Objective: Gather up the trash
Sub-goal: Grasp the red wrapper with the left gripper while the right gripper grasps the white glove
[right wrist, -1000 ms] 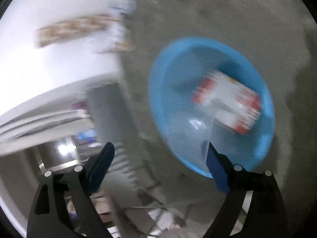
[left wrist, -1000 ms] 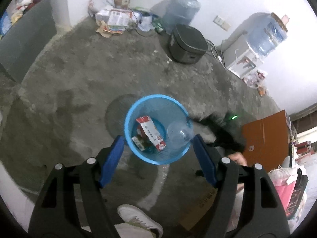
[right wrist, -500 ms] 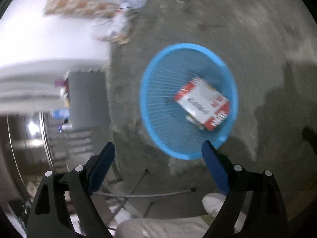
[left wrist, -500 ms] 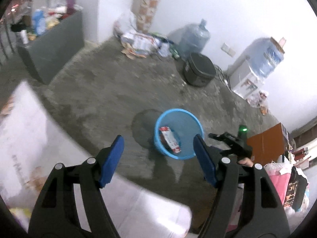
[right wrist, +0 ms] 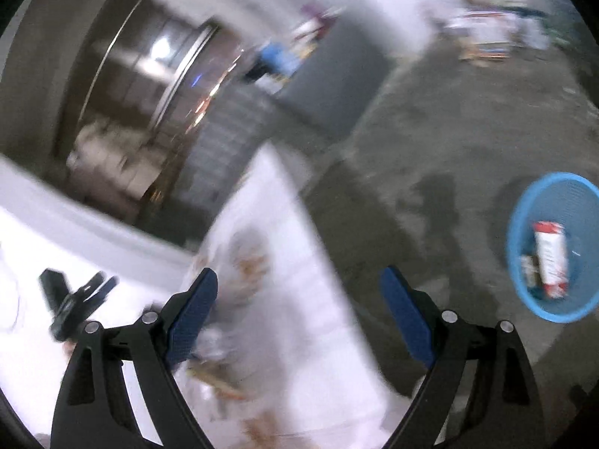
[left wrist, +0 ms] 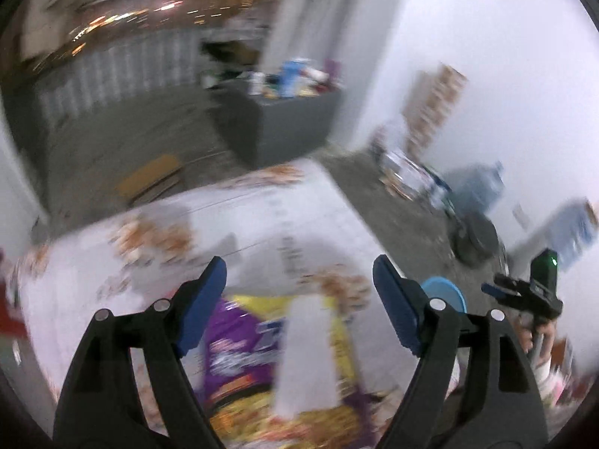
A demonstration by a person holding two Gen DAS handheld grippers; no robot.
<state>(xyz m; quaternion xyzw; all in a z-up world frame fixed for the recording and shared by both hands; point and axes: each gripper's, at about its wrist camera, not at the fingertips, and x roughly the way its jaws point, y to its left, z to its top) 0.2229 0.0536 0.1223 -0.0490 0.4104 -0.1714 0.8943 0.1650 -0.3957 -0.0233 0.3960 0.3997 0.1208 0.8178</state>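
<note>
Trash packet [left wrist: 239, 359], purple and yellow, lies blurred on the white table [left wrist: 262, 217] below the left gripper [left wrist: 299, 299], jaws opening, nothing between them. Right gripper [right wrist: 299, 310] angles down over the table edge, wide and empty; blue basket [right wrist: 524, 209] sits on the floor.

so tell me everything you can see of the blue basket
The blue basket is a round, light blue plastic bin with ribbed, slatted-looking walls and an open top, standing upright on the grey concrete floor, beside the white patterned table. Inside lies a red and white carton with smaller blurred trash beside it. Neither gripper touches it. In the left wrist view only a sliver of its rim shows.
</note>
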